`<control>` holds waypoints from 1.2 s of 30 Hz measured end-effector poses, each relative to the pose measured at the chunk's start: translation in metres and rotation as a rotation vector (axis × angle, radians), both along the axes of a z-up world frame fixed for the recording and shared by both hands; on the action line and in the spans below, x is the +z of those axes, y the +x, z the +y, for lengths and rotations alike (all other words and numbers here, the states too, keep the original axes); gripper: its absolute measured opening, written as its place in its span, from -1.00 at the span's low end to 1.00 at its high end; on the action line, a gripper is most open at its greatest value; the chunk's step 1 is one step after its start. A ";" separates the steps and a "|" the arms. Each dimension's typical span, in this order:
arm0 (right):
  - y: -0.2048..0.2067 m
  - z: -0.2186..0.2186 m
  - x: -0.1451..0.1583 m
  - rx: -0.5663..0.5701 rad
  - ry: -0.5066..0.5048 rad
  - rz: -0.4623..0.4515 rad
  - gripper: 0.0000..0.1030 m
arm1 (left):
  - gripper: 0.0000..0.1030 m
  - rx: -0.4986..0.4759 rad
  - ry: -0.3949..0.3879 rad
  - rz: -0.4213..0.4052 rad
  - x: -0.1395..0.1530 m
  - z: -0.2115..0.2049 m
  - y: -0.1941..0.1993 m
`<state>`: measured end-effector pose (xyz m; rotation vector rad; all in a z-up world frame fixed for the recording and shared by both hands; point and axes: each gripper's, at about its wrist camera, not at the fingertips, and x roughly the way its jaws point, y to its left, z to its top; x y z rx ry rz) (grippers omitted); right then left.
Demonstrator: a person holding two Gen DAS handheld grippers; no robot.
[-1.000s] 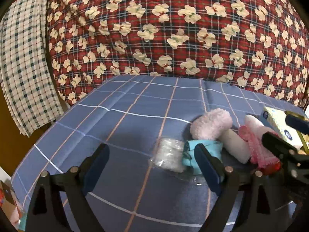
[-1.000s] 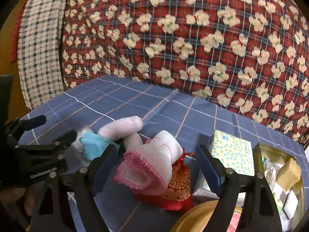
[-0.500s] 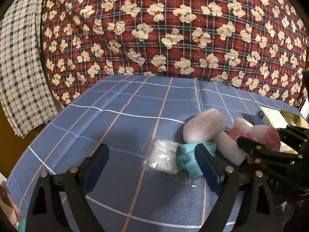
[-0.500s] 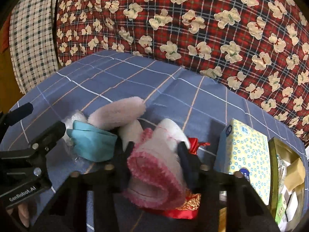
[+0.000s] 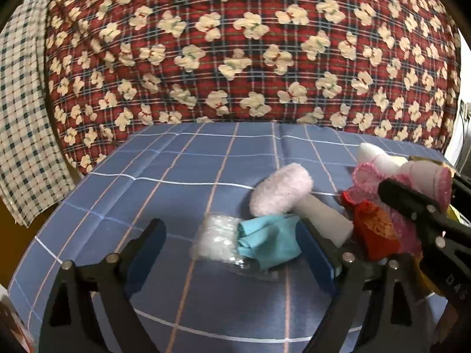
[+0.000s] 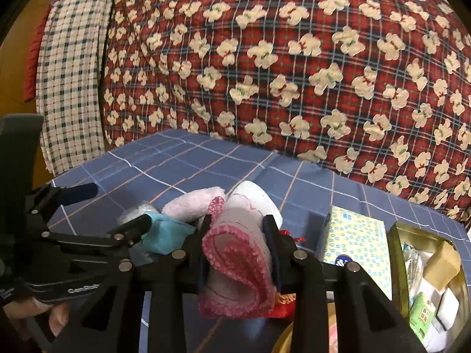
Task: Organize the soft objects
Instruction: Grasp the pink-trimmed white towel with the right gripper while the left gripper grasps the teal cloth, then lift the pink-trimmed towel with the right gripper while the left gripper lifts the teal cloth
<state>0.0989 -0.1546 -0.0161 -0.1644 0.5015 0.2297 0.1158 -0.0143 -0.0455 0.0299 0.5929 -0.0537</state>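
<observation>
Right claw clamped on pink-edged rolled cloth (lifted off the blue checked counter), left claw spread wide above teal cloth, fluffy pink roll just behind it

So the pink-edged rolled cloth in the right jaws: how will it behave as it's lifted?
The pink-edged rolled cloth bulges between the shut jaws of the right gripper, so it is probably soft and compressible. Its loose scalloped end hangs below, so it may sag or unroll. Likely light; it seems unlikely to slip from a firm squeeze.
</observation>
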 end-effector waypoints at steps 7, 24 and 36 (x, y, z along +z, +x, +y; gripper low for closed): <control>-0.011 -0.001 -0.006 0.006 -0.001 -0.034 -0.31 | 0.45 -0.078 0.000 0.069 -0.007 -0.019 0.011; -0.024 -0.006 -0.011 0.016 0.020 -0.098 -0.30 | -0.94 -0.148 0.012 0.082 -0.010 -0.036 0.013; -0.028 -0.014 -0.008 0.013 0.063 -0.128 -0.30 | -0.95 -0.106 -0.023 -0.001 0.000 -0.027 0.002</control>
